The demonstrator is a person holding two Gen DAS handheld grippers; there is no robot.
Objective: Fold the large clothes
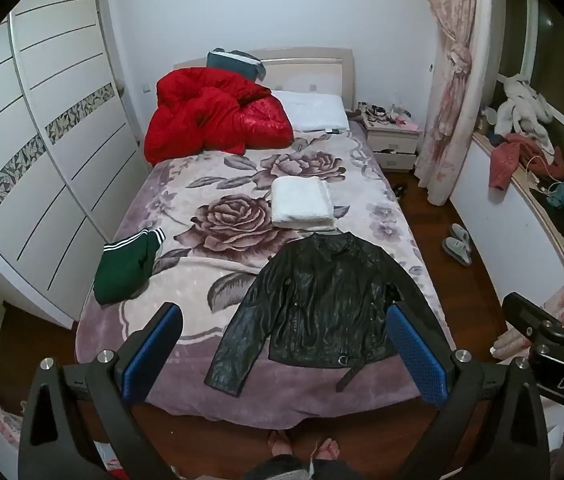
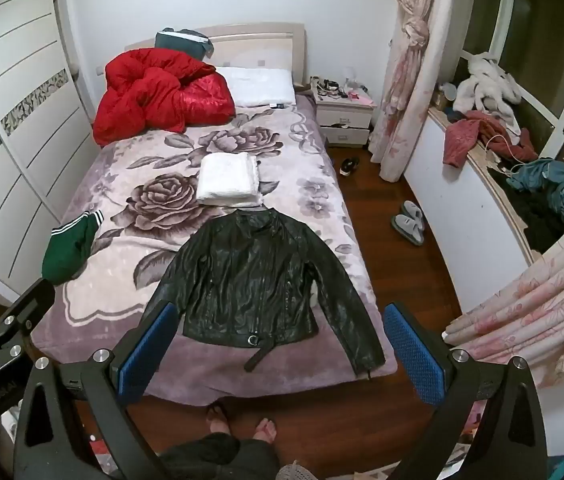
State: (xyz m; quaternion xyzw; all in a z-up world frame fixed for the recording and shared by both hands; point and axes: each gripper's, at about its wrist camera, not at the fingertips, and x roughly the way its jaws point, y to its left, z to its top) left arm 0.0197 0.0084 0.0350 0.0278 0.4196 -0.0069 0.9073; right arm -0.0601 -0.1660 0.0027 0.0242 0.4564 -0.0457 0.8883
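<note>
Bed (image 1: pixel 170 344) bearing, in descending size, red quilt (image 1: pixel 214 114), black jacket (image 1: pixel 322 304) lying flat at its foot end, white towel (image 1: pixel 302 202), green garment (image 1: pixel 126 266); left gripper (image 1: pixel 282 354) and right gripper (image 2: pixel 280 350) hovering wide open, holding nothing.

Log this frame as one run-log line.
phase: pre-grasp | left tool: open, empty | right tool: open, empty | black leather jacket: spread flat, unfolded, on floral bed blanket | folded white towel: beyond collar

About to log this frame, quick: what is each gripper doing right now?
Left gripper: open, holding nothing, above the black leather jacket.
Right gripper: open, holding nothing.
</note>
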